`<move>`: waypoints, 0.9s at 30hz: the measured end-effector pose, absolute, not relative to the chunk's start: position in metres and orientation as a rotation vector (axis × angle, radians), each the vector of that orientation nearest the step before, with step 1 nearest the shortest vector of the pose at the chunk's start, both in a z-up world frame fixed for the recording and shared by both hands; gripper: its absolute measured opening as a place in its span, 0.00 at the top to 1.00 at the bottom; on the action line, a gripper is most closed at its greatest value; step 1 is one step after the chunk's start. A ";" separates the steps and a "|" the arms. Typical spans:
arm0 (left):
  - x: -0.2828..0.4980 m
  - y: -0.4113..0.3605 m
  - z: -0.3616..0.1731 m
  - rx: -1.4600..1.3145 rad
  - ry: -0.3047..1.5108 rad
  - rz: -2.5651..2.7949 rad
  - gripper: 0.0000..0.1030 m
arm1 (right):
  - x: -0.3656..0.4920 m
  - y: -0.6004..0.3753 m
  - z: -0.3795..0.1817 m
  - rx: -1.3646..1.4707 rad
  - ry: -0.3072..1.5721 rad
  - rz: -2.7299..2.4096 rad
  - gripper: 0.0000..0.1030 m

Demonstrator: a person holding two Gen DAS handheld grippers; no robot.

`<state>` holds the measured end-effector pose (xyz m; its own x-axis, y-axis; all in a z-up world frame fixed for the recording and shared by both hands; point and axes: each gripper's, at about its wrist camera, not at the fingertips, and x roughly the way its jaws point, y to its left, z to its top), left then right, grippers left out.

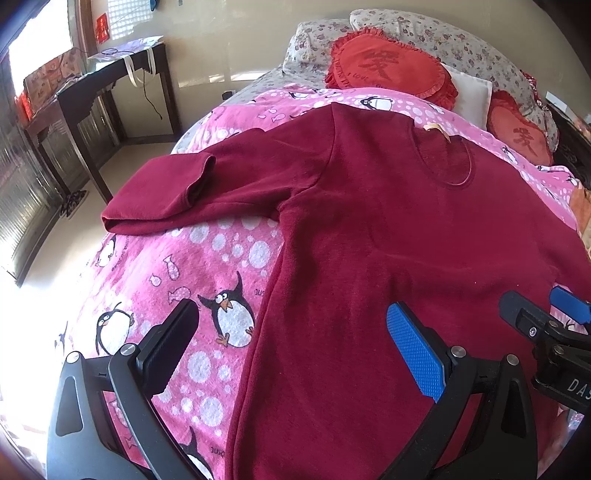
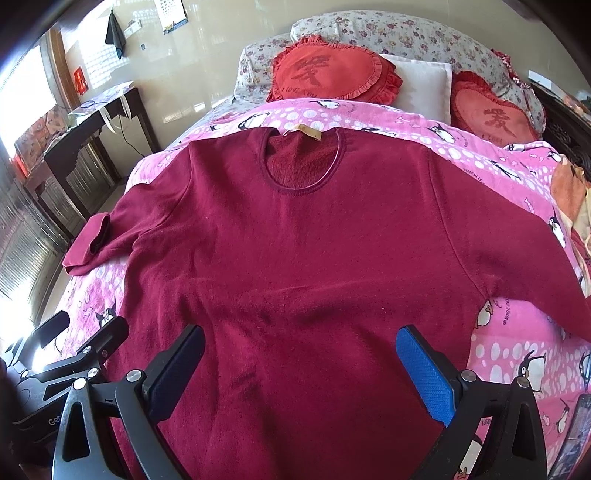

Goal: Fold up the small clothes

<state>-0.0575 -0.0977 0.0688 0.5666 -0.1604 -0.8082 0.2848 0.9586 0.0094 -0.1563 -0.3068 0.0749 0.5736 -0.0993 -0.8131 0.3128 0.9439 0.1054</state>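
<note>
The maroon sweater [image 2: 295,251] is lying flat, front up, on the pink penguin blanket [image 2: 509,354] of the bed, no body fold made, while left tongs [image 1: 295,350] and right tongs [image 2: 301,373] are hovering wide open, gripping nothing.

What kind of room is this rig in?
Most likely a home bedroom: a maroon sweater lies flat on a bed with a pink penguin blanket, red heart cushions and floral pillows at its head.
</note>
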 end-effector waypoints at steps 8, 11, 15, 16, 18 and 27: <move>-0.042 -0.088 0.066 0.133 0.948 -0.239 0.01 | -0.146 -0.307 0.067 0.250 0.950 -0.235 0.00; -0.029 -0.077 0.068 0.124 0.943 -0.206 0.01 | -0.142 -0.306 0.065 0.251 0.959 -0.225 0.00; 0.001 -0.055 0.070 0.082 0.951 -0.158 0.01 | -0.136 -0.305 0.062 0.248 0.966 -0.212 0.00; 0.009 -0.049 0.071 0.075 0.947 -0.140 0.01 | -0.134 -0.305 0.061 0.250 0.968 -0.209 0.00; 0.027 -0.040 0.070 0.071 0.947 -0.110 0.01 | -0.132 -0.305 0.059 0.259 0.972 -0.199 0.00; 0.096 -0.026 0.051 0.093 0.993 -0.084 0.05 | -0.122 -0.301 0.049 0.281 1.007 -0.153 0.00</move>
<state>0.0956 -0.0259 0.0514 0.5435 -0.0285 -0.8390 0.1136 0.9927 0.0398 -0.1223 -0.3014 0.0488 0.5279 0.0032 -0.8493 0.2548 0.9533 0.1620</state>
